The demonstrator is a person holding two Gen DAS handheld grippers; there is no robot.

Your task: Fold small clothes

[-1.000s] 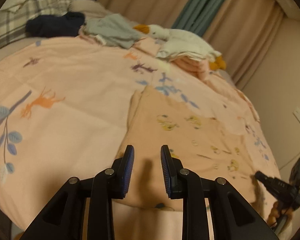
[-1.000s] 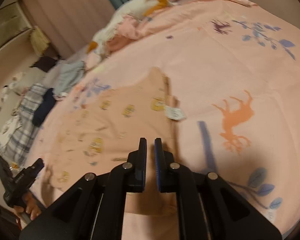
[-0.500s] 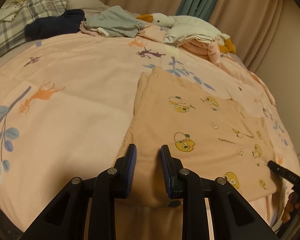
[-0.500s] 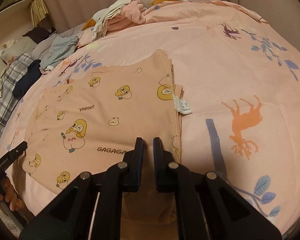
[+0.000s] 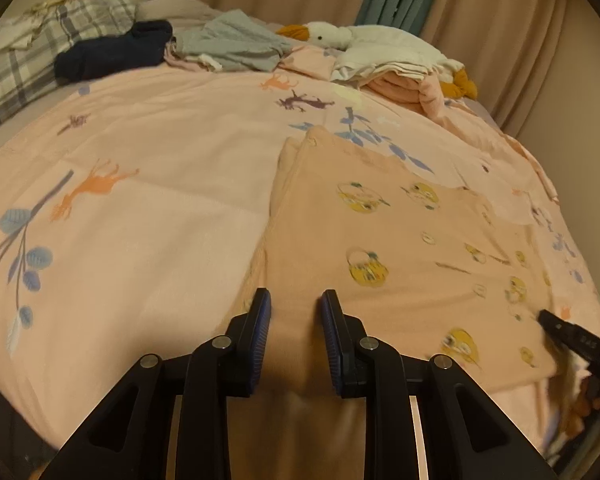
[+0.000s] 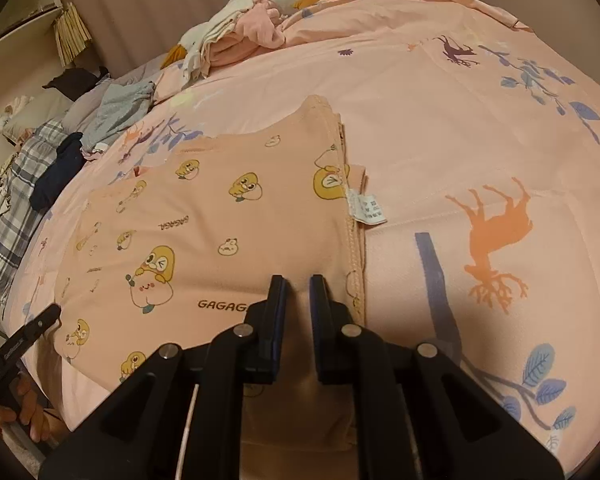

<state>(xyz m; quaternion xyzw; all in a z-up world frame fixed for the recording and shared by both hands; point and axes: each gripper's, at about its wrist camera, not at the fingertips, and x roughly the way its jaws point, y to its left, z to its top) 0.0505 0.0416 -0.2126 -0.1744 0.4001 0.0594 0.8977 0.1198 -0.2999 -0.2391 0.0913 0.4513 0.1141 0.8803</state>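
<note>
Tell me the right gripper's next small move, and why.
Probably lift the right gripper clear of the shirt. The shirt lies spread flat on the bed. The jaws have just been opening; the hem shows in the gap, but the pads do not press on it. The side seam by the label looks like the next grasp.

Left gripper (image 5: pixel 294 316): matte black linkage arms, round silver pivot pins at each joint, triangular cut-outs in the outer arms. Finger pads (image 5: pixel 261 328) are ribbed and dark blue on the inner faces. Pale strips run along the inner arms.

Right gripper (image 6: pixel 298 300): same black build, same silver pins; pad colour reads dark, possibly blue. Seen from its camera, the other gripper's black body carries small white lettering, too blurred to read, with a bare hand (image 6: pixel 30 412) under it.
</note>
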